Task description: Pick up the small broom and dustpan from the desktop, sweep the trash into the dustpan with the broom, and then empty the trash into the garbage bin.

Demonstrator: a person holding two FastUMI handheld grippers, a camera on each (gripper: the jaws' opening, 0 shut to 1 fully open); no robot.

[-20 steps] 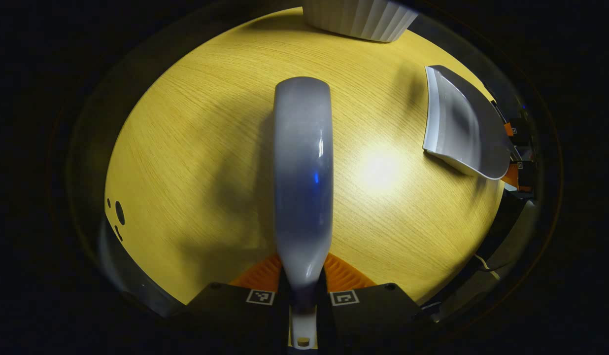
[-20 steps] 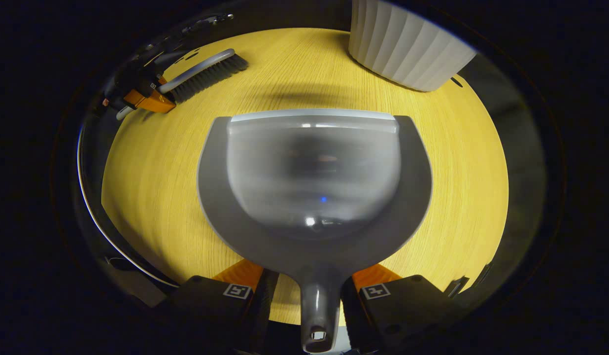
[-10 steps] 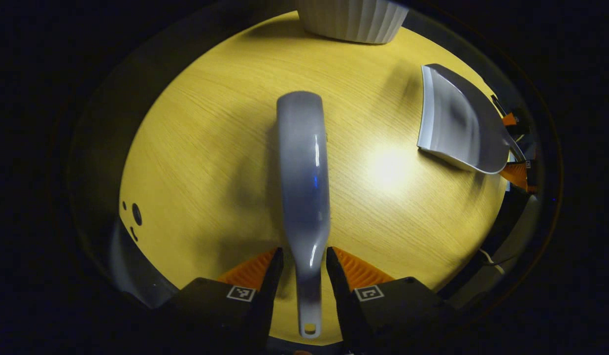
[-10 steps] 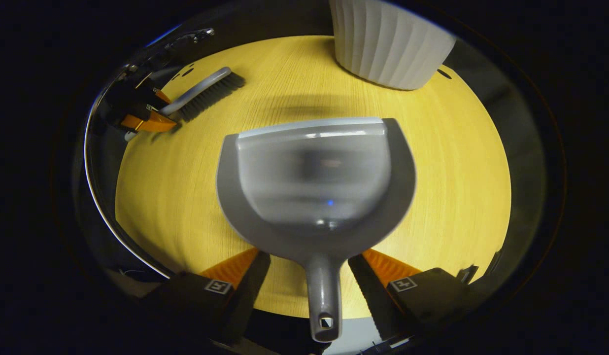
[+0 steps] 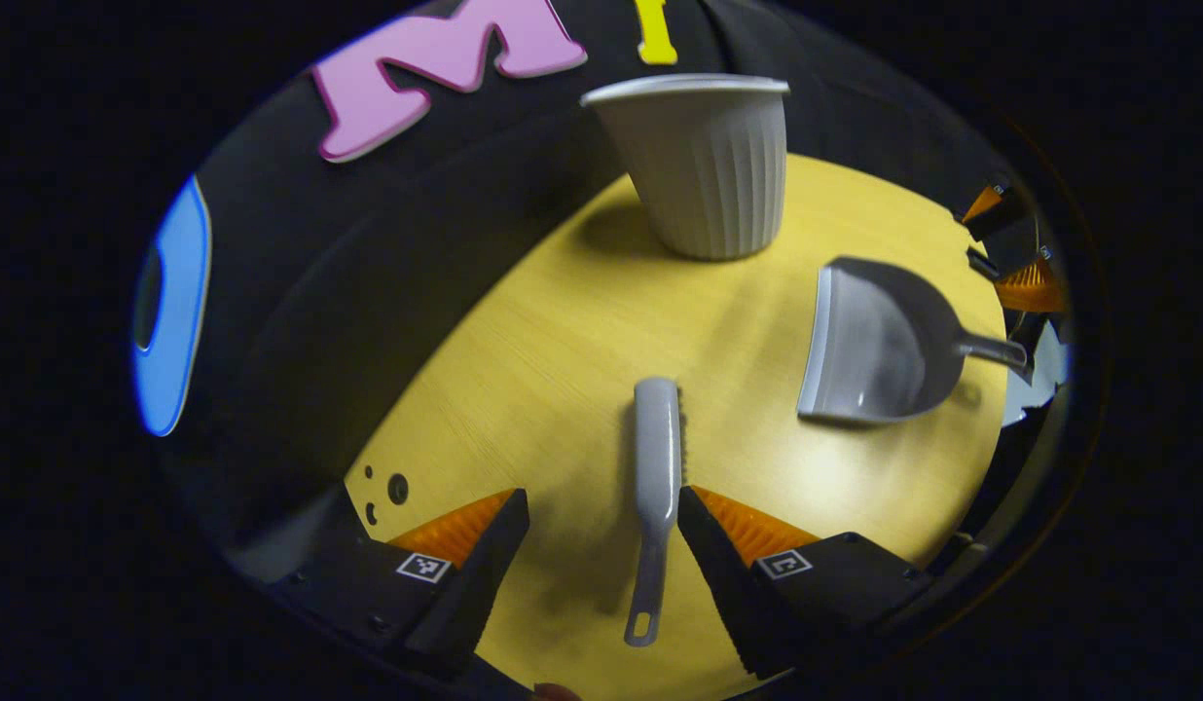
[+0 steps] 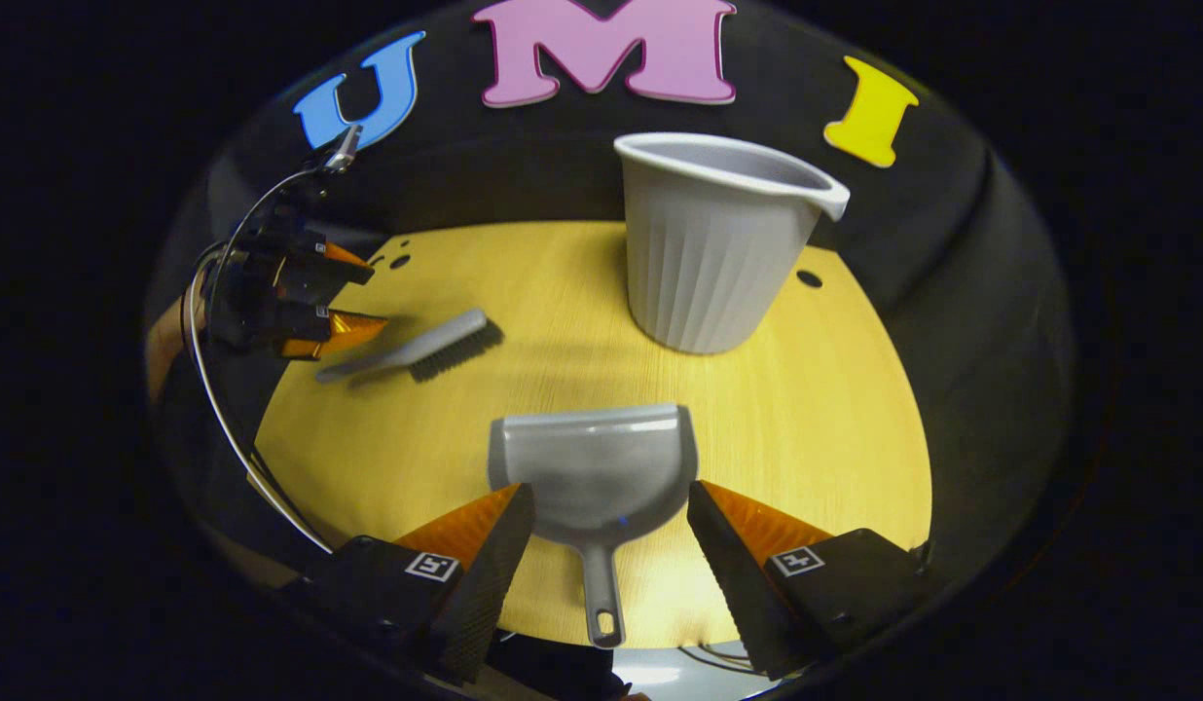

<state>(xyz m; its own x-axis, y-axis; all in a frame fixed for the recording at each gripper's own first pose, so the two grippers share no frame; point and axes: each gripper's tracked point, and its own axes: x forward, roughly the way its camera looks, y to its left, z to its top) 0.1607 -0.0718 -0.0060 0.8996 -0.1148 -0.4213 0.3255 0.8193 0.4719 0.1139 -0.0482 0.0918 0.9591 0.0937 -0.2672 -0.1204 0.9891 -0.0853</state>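
1. Fingers of the left hand-held gripper (image 5: 601, 516) stand wide apart in the left gripper view and grip nothing.
2. Between those fingers lies the small broom (image 5: 656, 467), flat on the yellow wooden surface (image 5: 524, 389). Its handle end points toward the camera. Neither finger touches it.
3. Beyond the broom and to its right, the grey dustpan (image 5: 879, 350) rests on the surface, its mouth facing left. Its handle points to the far hand-held gripper at the right edge of the view.
4. Farther off, the white ribbed garbage bin (image 5: 709, 166) stands upright near the far edge of the surface.
5. In the right gripper view, the fingers of the right hand-held gripper (image 6: 609, 526) also stand wide apart, holding nothing.
6. The dustpan (image 6: 594, 467) lies flat between them, handle toward the camera, mouth away.
7. Beyond it to the left, the broom (image 6: 421, 349) lies on the surface (image 6: 835, 409), with the left hand-held gripper (image 6: 353, 302) just beside its handle.
8. The garbage bin (image 6: 713, 263) stands upright behind the dustpan, apart from it.
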